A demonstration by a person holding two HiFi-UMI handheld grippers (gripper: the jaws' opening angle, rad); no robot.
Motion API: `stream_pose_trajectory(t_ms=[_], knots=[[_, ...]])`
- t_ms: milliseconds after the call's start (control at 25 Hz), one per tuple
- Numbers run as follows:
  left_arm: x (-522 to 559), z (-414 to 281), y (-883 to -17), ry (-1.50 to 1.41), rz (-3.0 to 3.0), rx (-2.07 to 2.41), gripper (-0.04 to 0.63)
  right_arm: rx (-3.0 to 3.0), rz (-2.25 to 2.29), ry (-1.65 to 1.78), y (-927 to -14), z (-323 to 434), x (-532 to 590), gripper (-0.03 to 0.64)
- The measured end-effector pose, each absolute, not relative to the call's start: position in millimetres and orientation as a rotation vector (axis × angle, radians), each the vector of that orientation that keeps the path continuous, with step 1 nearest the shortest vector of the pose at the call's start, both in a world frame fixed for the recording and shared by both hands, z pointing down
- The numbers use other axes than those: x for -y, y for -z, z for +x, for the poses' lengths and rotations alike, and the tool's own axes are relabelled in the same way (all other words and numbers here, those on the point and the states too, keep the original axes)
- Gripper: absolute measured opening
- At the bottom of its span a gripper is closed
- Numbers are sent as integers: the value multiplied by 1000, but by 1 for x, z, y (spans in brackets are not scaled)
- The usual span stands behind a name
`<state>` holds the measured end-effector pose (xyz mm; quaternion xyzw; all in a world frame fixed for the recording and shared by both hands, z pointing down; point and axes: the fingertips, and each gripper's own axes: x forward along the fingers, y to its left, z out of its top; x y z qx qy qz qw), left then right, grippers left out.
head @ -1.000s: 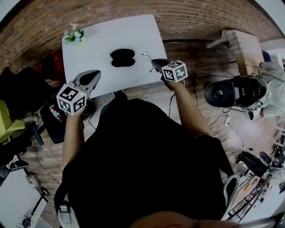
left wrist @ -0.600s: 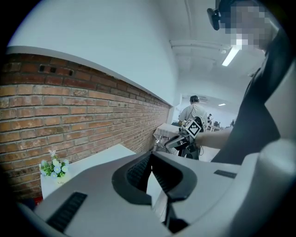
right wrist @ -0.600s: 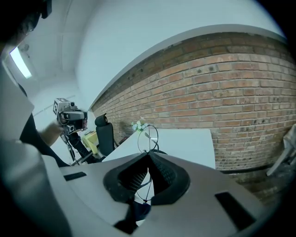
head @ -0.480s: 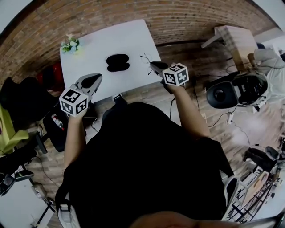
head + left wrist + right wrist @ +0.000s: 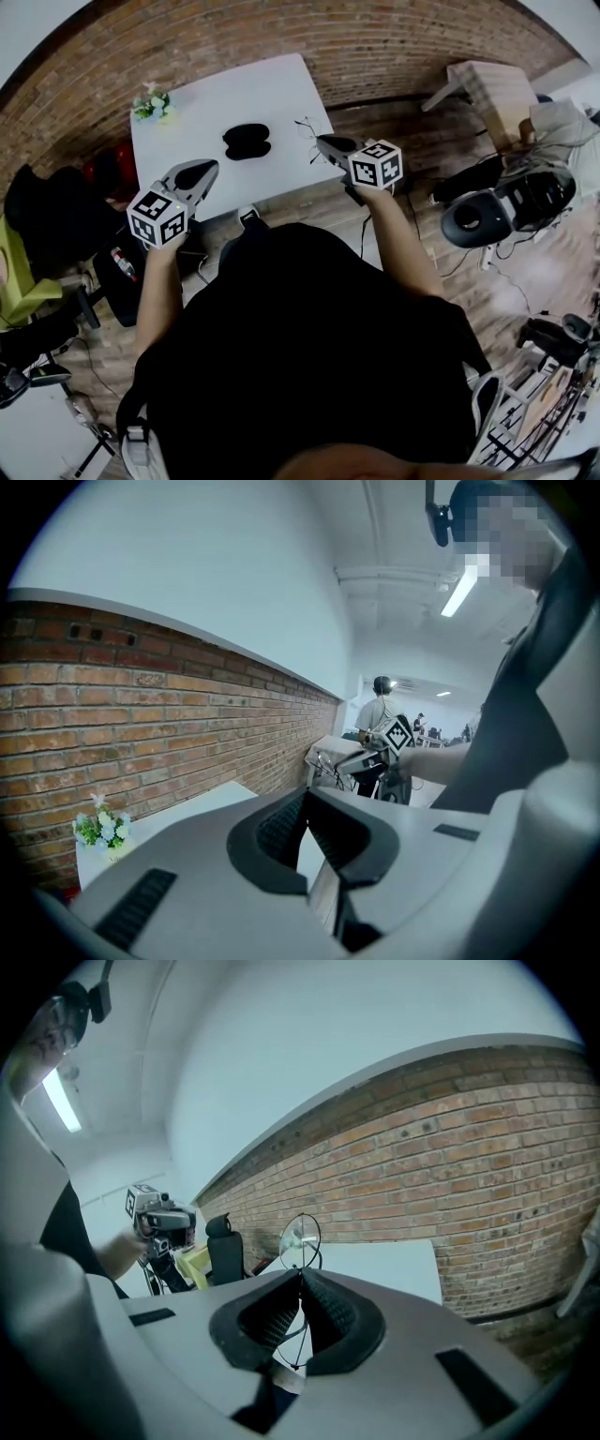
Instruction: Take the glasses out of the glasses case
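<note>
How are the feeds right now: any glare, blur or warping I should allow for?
Head view: heavy fisheye bending, dark corners, the white table bright around the black case. Right gripper view: sharp, a glint on the lens of the glasses. Left gripper view: ceiling light glares; mosaic patch at upper right.

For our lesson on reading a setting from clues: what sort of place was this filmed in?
Probably an indoor lab or workshop-style workspace. A brick wall runs behind a plain white table, cables trail over the floor, and a strip light hangs on the ceiling.
</note>
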<state>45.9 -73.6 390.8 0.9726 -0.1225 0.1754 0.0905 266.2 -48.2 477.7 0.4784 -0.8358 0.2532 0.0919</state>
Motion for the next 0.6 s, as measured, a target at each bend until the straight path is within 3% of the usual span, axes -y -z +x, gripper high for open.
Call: stream_pose_trajectory(t_ms=[600], knots=[[45,48,-391,-530,2890,386,9,2582,1420,-662,-439,263,23,25]])
